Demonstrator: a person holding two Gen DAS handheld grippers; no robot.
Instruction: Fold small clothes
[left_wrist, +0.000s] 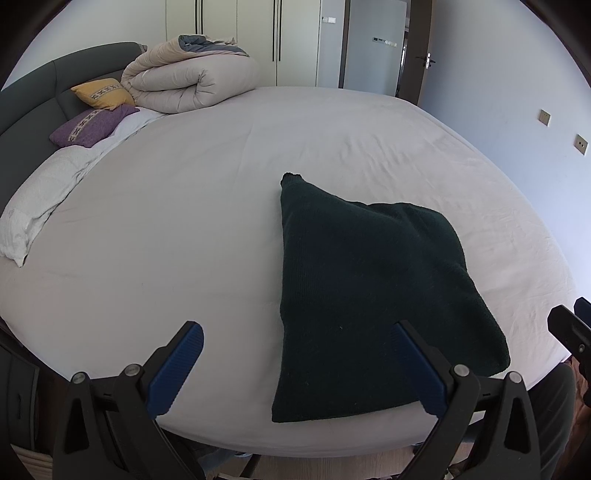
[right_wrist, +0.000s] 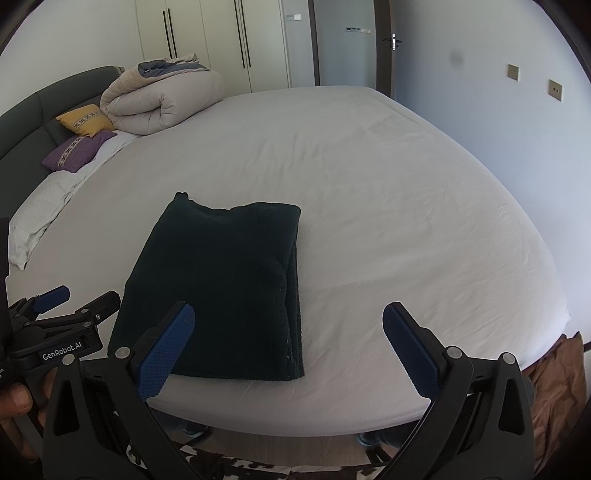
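A dark green knitted garment (left_wrist: 362, 295) lies folded into a thick flat stack near the front edge of the white bed (left_wrist: 184, 221). In the right wrist view the same garment (right_wrist: 225, 284) shows as a neat rectangle with layered edges on its right side. My left gripper (left_wrist: 299, 358) hovers open over the bed's front edge; its right finger overlaps the garment's near corner in view. My right gripper (right_wrist: 288, 343) is open too, its left finger in front of the garment's near edge. Neither holds anything. The left gripper (right_wrist: 74, 299) also shows at the left of the right wrist view.
A rolled beige duvet (left_wrist: 188, 81), a yellow cushion (left_wrist: 103, 92), a purple cushion (left_wrist: 92, 125) and a white pillow (left_wrist: 40, 206) sit along the dark headboard (left_wrist: 33, 88) at the far left. Wardrobes and a door stand behind the bed. A hand (right_wrist: 14, 402) grips the left tool.
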